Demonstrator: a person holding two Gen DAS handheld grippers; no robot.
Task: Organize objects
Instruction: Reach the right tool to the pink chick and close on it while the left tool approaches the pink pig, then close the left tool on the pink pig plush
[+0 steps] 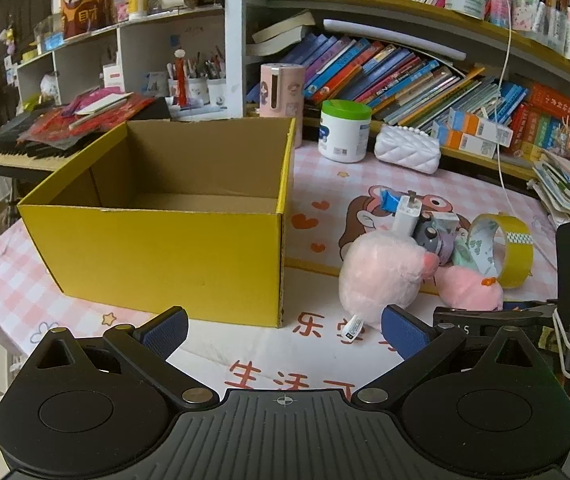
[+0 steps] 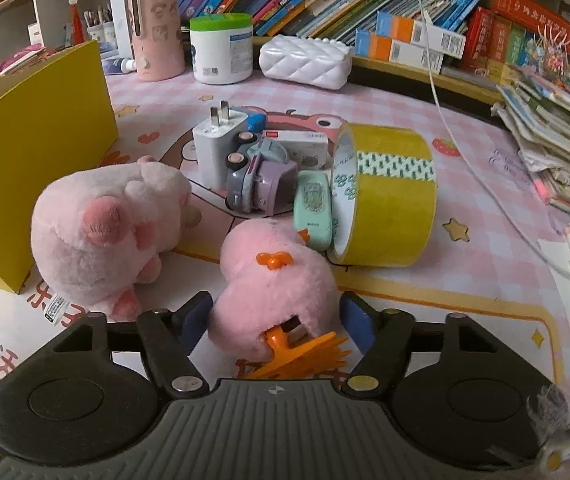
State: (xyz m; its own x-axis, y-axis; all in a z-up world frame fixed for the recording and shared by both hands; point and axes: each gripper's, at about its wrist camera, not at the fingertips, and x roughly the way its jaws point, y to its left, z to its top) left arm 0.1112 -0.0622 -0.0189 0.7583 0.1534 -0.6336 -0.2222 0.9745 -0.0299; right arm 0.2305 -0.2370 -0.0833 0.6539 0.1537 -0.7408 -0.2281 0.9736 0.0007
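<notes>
An open yellow cardboard box stands on the pink table mat, empty inside; its side shows in the right wrist view. My left gripper is open and empty in front of the box. A pink plush pig lies right of the box. My right gripper is open, its fingers either side of a small pink plush duck with orange feet. Behind lie a white charger, a toy car, a mint case and a yellow tape roll.
A green-lidded white jar, a pink cylinder and a white quilted pouch stand at the back. Bookshelves run behind. A white cable crosses the mat on the right, beside a paper stack. A keyboard lies left.
</notes>
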